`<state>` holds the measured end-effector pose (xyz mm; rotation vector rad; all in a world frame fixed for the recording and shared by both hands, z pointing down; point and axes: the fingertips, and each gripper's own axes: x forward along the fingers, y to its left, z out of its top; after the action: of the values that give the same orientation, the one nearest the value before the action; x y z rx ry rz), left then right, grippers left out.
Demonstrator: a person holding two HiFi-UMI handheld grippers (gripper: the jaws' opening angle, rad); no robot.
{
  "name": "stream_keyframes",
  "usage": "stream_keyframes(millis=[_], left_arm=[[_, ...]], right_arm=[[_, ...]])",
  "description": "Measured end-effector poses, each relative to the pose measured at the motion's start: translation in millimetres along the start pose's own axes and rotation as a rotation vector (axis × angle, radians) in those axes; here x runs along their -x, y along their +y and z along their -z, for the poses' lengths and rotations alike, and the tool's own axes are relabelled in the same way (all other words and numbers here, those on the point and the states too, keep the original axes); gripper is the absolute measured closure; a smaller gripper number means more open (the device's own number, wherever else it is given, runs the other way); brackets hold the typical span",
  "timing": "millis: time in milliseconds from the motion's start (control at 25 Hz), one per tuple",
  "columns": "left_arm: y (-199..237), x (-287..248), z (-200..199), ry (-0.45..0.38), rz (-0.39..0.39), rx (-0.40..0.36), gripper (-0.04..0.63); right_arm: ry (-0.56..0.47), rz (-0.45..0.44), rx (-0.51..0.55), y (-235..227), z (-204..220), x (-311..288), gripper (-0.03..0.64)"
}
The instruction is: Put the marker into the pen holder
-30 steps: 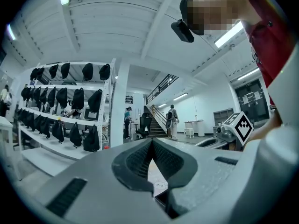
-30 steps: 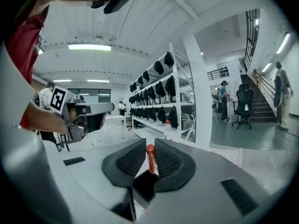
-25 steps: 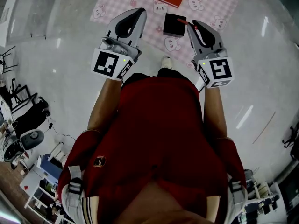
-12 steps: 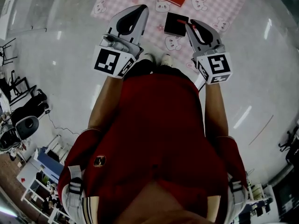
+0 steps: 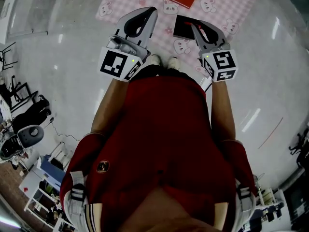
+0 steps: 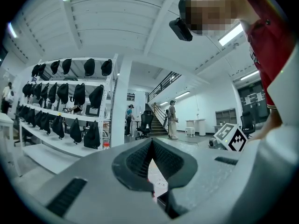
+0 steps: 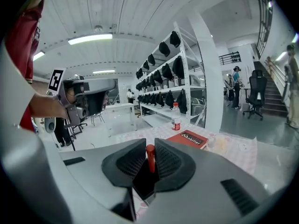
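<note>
The right gripper (image 7: pixel 150 144) has its jaws clamped on a red marker (image 7: pixel 150 158), which stands upright between the ribbed pads with its rounded end poking out past them. Directly beyond the jaws in the right gripper view lies the black square pen holder (image 7: pixel 144 183), so the marker is right at it; whether its far end is already inside cannot be told. In the head view, the pen holder sits on a pink checked cloth (image 5: pixel 116 1) printed with small bunnies and spread on the glossy floor, and the right gripper's tips reach its near right edge. A red book (image 7: pixel 189 139) lies on the cloth farther off, with a plastic bottle (image 7: pixel 176 117) standing upright behind it. The left gripper (image 6: pixel 152 143) hangs beside the right one over the cloth's near edge, its jaws brought together at the tips with nothing between them; through the gap below the tips a bit of cloth and a dark corner of the pen holder show.
</note>
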<state>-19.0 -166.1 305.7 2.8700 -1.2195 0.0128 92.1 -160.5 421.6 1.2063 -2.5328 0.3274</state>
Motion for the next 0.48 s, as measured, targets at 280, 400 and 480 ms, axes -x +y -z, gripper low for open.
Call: stream_keyframes(millis=[280,400,480], left_arm=[[8.6,1.1,6.1,0.006,0.025,0.005,0.589],[12.2,3.9,8.0,0.009,0.031,0.008,0.589],[13.8,4.1,9.8,0.012,0.035,0.009,0.589]], right_arm=[[0.046,0.018,-0.002,-0.4,15.7,-17.9,0.565],[0.067,0.023,0.003,0.3,22.9,-24.9,0.565],[0.081,0.025,0.000,-1.0,28.8,-28.7,0.565]])
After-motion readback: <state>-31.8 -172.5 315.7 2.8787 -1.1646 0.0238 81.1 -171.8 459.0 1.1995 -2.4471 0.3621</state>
